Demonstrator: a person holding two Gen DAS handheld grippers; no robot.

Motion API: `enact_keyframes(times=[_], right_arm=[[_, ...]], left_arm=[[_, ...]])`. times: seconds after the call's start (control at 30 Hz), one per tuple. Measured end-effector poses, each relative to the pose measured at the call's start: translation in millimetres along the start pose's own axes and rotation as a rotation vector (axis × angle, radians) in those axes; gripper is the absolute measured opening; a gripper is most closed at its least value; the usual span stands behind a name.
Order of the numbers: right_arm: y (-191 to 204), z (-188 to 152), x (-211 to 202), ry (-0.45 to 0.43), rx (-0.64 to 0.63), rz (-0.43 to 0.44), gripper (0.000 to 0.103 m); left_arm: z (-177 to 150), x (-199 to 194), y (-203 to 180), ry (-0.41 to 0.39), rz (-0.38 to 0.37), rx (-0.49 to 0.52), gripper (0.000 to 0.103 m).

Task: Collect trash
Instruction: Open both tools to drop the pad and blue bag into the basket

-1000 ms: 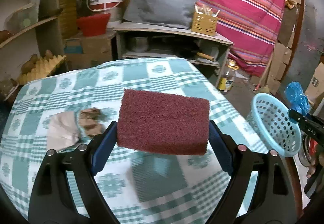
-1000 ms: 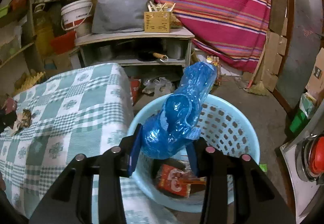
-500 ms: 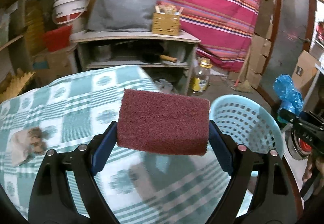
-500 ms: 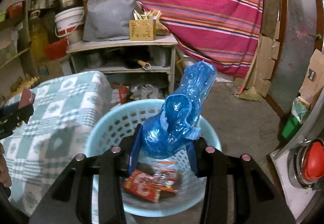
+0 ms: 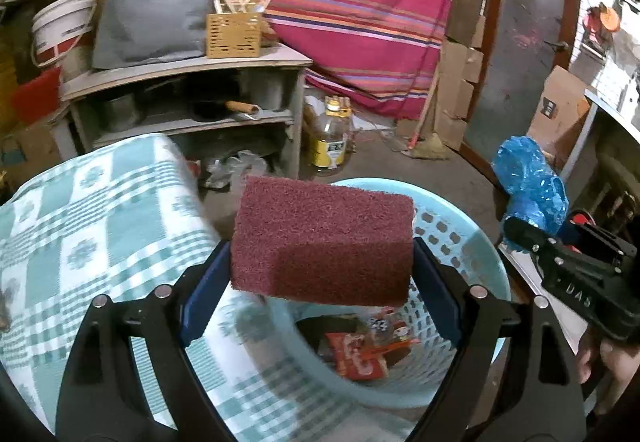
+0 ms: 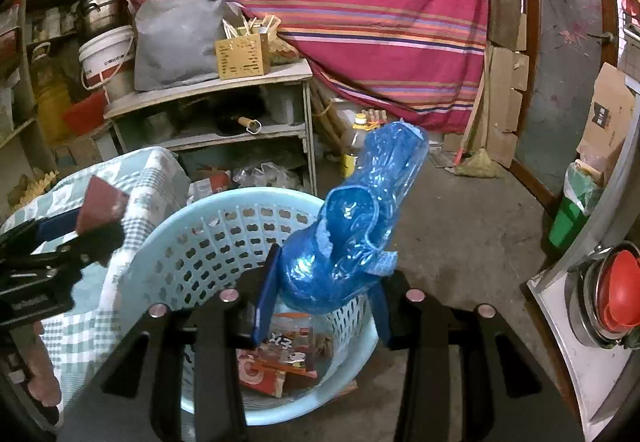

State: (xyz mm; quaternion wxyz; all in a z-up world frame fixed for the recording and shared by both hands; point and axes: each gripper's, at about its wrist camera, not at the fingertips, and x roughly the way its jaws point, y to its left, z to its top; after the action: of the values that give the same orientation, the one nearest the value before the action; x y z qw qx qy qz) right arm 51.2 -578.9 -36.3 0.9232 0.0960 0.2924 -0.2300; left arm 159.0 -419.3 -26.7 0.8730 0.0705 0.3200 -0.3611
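Basket [image 5: 472, 238] now sits under both loads: left claw [image 5: 322, 278] clamps the sponge [image 5: 320, 242], right claw [image 6: 324, 302] at three o'clock pinches the blue bag [image 6: 356, 226]; release looks imminent.

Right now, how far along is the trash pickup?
Done: red wrappers already lie in the blue basket. In hand: the left hand-held gripper holds a maroon sponge over it; the right hand-held gripper holds a crumpled blue bottle above the rim. Left: dropping both.
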Motion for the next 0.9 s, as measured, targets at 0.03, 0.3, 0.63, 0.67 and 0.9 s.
enact_keyframes(times=[0.03, 0.3, 0.63, 0.67, 0.9], right_arm=[[-0.1, 0.2, 1.3, 0.002, 0.001, 0.002, 0.041], [6.0, 0.0, 5.3, 0.015, -0.011, 0.004, 0.041], [41.9, 4.4, 16.7, 0.036, -0.056, 0.038, 0.042], [46.5, 4.7, 20.3, 0.051, -0.051, 0.043, 0.049], [67.5, 1.1, 39.6, 0.124, 0.006, 0.024, 0.079]], left_arm=[[1.1, 2.8, -2.9, 0.004, -0.002, 0.005, 0.086], [7.4, 0.5, 9.4, 0.016, -0.005, -0.043, 0.095], [-13.3, -61.1, 97.4, -0.031, 0.231, -0.075, 0.097], [-16.1, -68.6, 112.8, -0.027, 0.253, -0.094, 0.097], [-34.5, -115.5, 187.4, -0.039, 0.368, -0.182, 0.097]])
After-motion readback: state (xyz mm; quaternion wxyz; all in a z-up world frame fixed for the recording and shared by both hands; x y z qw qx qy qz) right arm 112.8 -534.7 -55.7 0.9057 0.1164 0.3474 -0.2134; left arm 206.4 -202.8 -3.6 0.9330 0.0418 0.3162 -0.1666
